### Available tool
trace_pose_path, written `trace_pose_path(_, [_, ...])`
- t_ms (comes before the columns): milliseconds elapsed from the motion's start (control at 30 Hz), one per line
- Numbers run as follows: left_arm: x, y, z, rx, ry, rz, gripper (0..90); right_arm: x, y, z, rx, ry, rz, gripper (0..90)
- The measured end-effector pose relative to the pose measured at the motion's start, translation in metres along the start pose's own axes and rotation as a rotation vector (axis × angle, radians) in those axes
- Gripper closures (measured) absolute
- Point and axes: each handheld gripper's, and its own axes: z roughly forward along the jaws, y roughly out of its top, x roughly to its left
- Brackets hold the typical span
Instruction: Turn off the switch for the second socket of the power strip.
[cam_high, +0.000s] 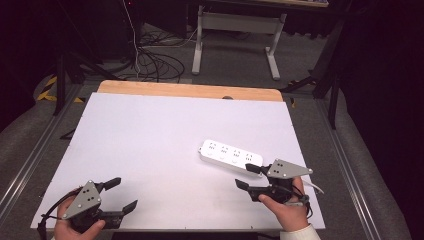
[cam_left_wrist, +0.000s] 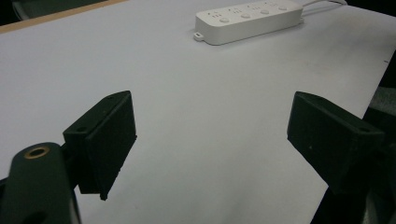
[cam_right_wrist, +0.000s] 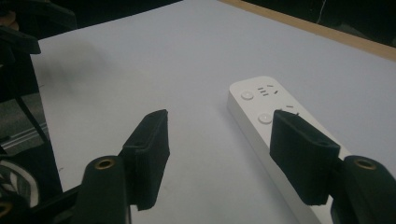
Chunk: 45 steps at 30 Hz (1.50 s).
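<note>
White sheeting covers the counter (cam_high: 150, 150), with a strip of bare wood along its far edge; beyond that lie grey floor, a tangle of black cables (cam_high: 155, 62) and the pale legs of a second table (cam_high: 235, 37). Item one: white power strip (cam_high: 231, 155), lying flat on the counter, long axis running aslant from its far-left end to its near-right end, sockets facing up, round buttons beside the sockets in the gripper views, a small tab at its far-left end, a white cord leaving its other end in the left gripper view. Item two: right hand-held gripper (cam_high: 247, 176), held in a hand at the near-right end of the power strip, grey three-cornered plate on top, jaws standing apart and empty; in the right gripper view one jaw hangs over the strip's near end and the other over bare counter beside it, neither pad seen pressing on the casing. Item three: left hand-held gripper (cam_high: 121, 195), held in a hand well apart from the power strip, at the near-left corner of the counter, jaws spread wide with nothing between them, pointing across the bare white surface toward the strip.
</note>
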Motion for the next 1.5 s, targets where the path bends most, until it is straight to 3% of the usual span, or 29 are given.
trace_pose_path(400, [0.001,-0.001,0.0,-0.012,-0.001,0.005,11.7,-0.001,-0.029,-0.001,-0.035,-0.002,0.026,31.7])
trace_pose_path(667, [0.003,-0.003,-0.001,-0.016,-0.019,-0.004,9.2,0.0,-0.05,0.007,0.021,-0.005,0.029,25.7])
trace_pose_path(1067, [0.003,-0.009,-0.005,-0.007,-0.008,0.0,9.2,0.003,-0.065,0.018,0.115,-0.015,0.017,18.8])
trace_pose_path(1267, [0.003,-0.012,-0.005,-0.004,0.001,0.006,9.2,0.004,-0.067,0.02,0.121,-0.02,0.011,16.5])
trace_pose_path(1500, [0.005,-0.012,-0.002,-0.001,0.025,0.019,8.9,0.004,-0.066,0.019,0.08,-0.029,0.001,13.9])
